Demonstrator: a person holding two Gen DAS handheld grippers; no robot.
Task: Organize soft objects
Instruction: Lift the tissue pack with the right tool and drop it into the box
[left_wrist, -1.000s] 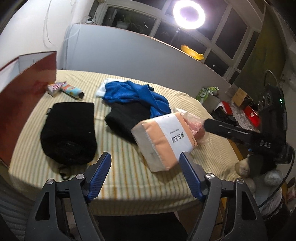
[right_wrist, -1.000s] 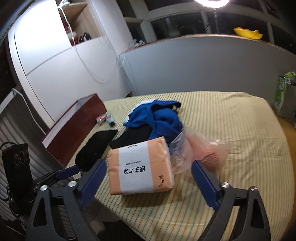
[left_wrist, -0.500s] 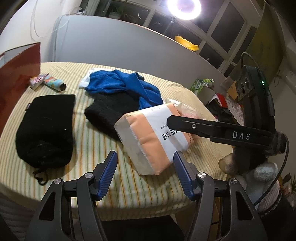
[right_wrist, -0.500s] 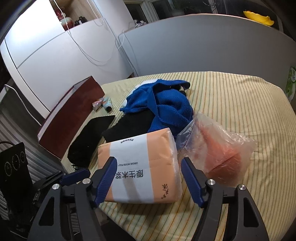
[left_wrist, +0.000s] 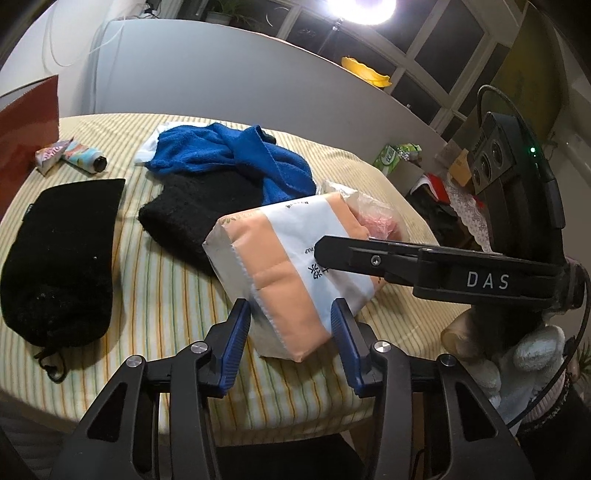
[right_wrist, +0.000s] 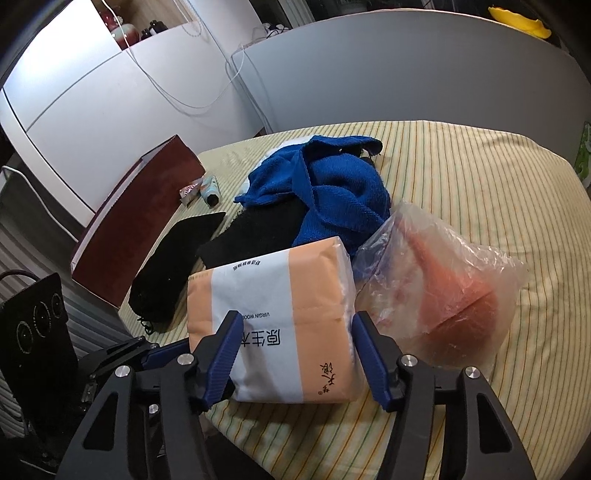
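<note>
A peach and white tissue pack lies near the front edge of the striped table. My left gripper is open, its jaws on either side of the pack's near corner. My right gripper is open and straddles the pack's near end; its finger reaches over the pack in the left wrist view. Behind lie a blue towel, a black knit cloth, a black pouch and a clear bag with orange-pink contents.
A dark red open box stands at the table's left side. A small tube and a wrapper lie next to it. A grey partition backs the table. Green boxes and clutter sit beyond the right edge.
Both grippers have moved in on the tissue pack and narrowed. The pack now sits between the jaws of each; the right gripper's finger now reaches over its top.
</note>
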